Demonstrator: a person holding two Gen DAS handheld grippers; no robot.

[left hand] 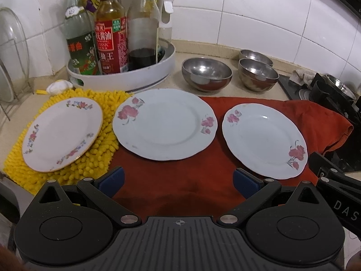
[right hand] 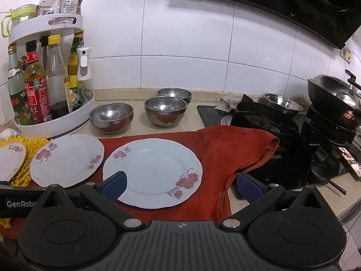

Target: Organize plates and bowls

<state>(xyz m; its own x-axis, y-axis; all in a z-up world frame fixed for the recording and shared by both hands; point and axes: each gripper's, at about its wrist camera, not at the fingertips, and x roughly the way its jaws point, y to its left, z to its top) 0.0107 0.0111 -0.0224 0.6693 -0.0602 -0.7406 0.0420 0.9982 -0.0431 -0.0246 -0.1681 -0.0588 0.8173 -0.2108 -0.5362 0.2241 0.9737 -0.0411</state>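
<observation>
Three flowered plates lie on the counter. A small cream plate [left hand: 62, 133] rests on a yellow mat [left hand: 97, 158]. A large pale blue plate [left hand: 164, 124] and a smaller pale blue plate [left hand: 264, 140] lie on a red cloth [left hand: 180, 185]. Three steel bowls [left hand: 206, 73] [left hand: 258, 73] [left hand: 255, 56] stand behind them. My left gripper [left hand: 179, 180] is open and empty, in front of the large plate. My right gripper [right hand: 180, 186] is open and empty over the near edge of the smaller blue plate [right hand: 153, 171]. The large plate [right hand: 67, 159] and bowls [right hand: 111, 117] [right hand: 165, 110] show there too.
A white turntable rack [left hand: 126, 79] holds several sauce bottles at the back left. A wire dish rack [left hand: 11, 67] stands at far left. A black gas stove [right hand: 282, 135] with a wok [right hand: 334, 99] and a steel basin [right hand: 282, 105] is at the right.
</observation>
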